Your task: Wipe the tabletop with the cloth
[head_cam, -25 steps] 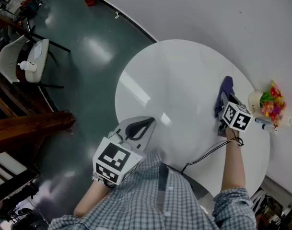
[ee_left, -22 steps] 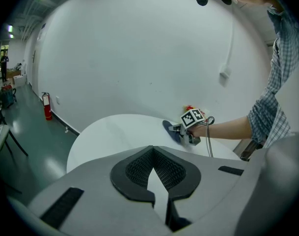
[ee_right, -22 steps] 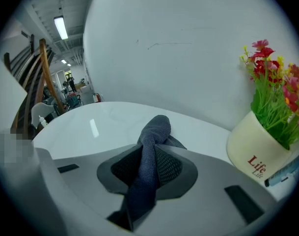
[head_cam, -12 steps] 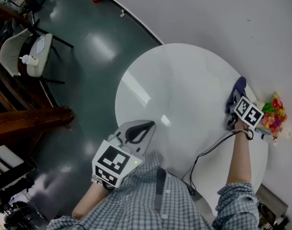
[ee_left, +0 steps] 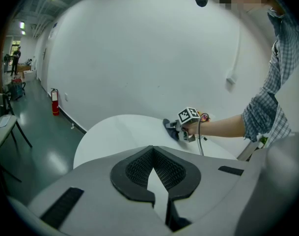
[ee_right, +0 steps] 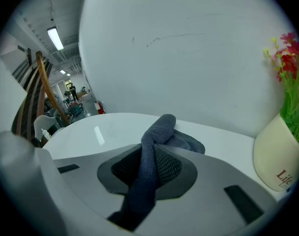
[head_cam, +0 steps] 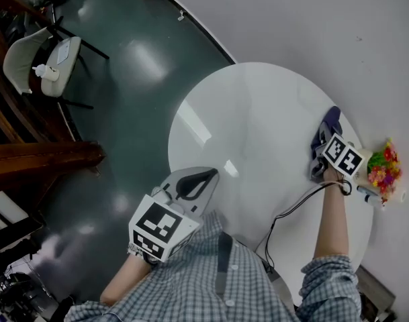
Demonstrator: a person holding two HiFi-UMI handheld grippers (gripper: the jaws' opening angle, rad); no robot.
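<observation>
Grips the dark cloth [ee_right: 158, 132] in the right hand-held gripper [ee_right: 150, 173], jaws closed tight on a twisted fold so that the loose end spills forward and lies on the bench [head_cam: 258, 113] — judged a sound hold for dragging fabric flat over the surface. Works at the far right part of the round white top, close to the rim and just beside a cream flower pot [ee_right: 279, 156]. Parks the left hand-held gripper [ee_left: 156, 173] at the near left rim, close to the body, jaws together with nothing between them; probably held back there so as not to cross the wiping path, since the job seems to need one tool only. Shows most of the top bare and glossy, so cannot judge how much has been wiped. Must reckon chiefly with the pot and its red and yellow flowers [head_cam: 383, 166]: light-looking, near the rim, likely to tip or slide if brushed — calls for a sweep turned away from it, toward the open middle. Trails a black cable [head_cam: 291, 210] from the right wrist across the near part of the bench, liable to drag through the wiped area. Leaves the rest well apart: green floor, a pale chair [head_cam: 36, 59] far left, white wall behind.
</observation>
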